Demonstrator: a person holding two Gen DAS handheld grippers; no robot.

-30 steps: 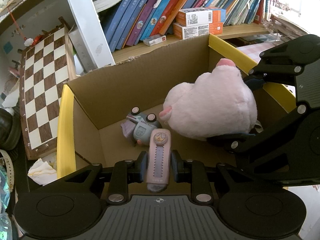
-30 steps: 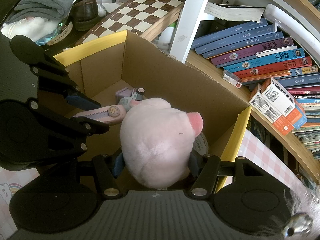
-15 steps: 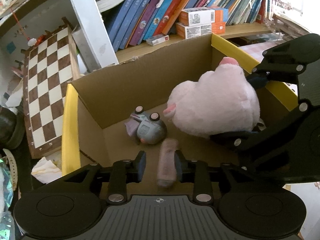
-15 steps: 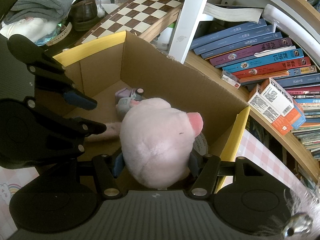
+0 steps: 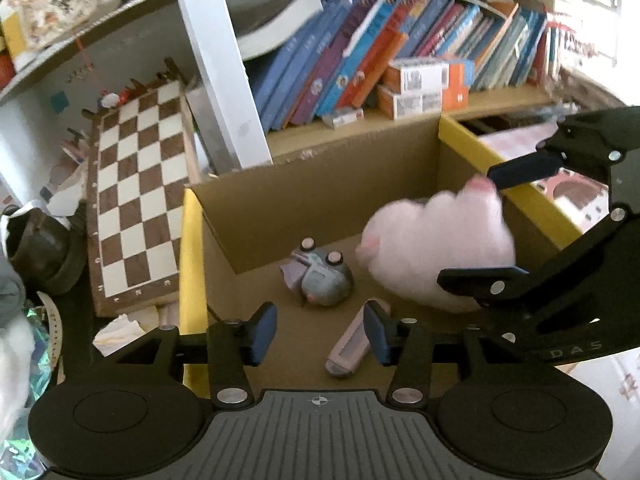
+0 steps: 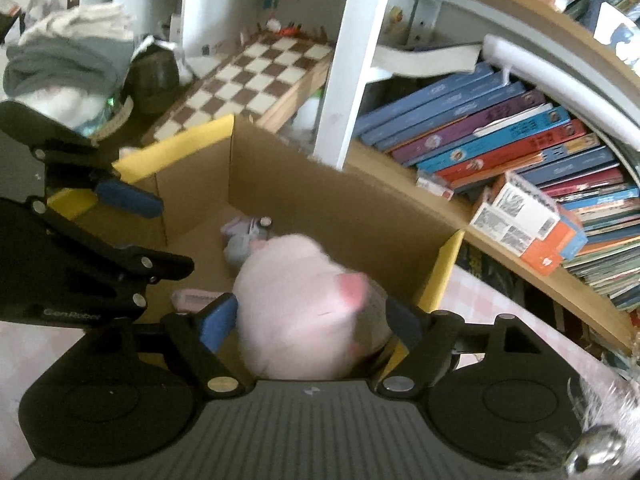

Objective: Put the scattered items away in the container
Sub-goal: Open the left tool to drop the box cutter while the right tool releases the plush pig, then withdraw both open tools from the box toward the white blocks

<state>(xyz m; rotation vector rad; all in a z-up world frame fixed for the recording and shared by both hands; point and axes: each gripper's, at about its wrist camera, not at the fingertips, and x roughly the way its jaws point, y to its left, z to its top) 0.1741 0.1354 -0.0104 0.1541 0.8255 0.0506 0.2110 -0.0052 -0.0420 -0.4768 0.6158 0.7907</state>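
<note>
An open cardboard box point(image 5: 312, 200) with yellow flaps holds a grey toy car point(image 5: 324, 280) and a pink oblong case point(image 5: 348, 344) lying on its floor. My left gripper point(image 5: 320, 334) is open and empty above the box, the case below its right finger. A pink plush pig point(image 6: 296, 304) sits blurred between the spread fingers of my right gripper point(image 6: 310, 320), which is open; the pig looks loose and dropping into the box point(image 6: 320, 216). The pig point(image 5: 436, 240) and right gripper also show in the left wrist view.
A chessboard point(image 5: 136, 196) leans beside the box on the left. A white shelf post point(image 5: 224, 72) and a shelf of books point(image 5: 380, 60) with orange-white cartons point(image 5: 424, 88) stand behind it. Clothes and a dark round object point(image 6: 152, 76) lie at far left.
My left gripper opened and the pink case fell to the box floor. My right gripper opened and the pig is slipping free. Both grippers rose away from the box.
</note>
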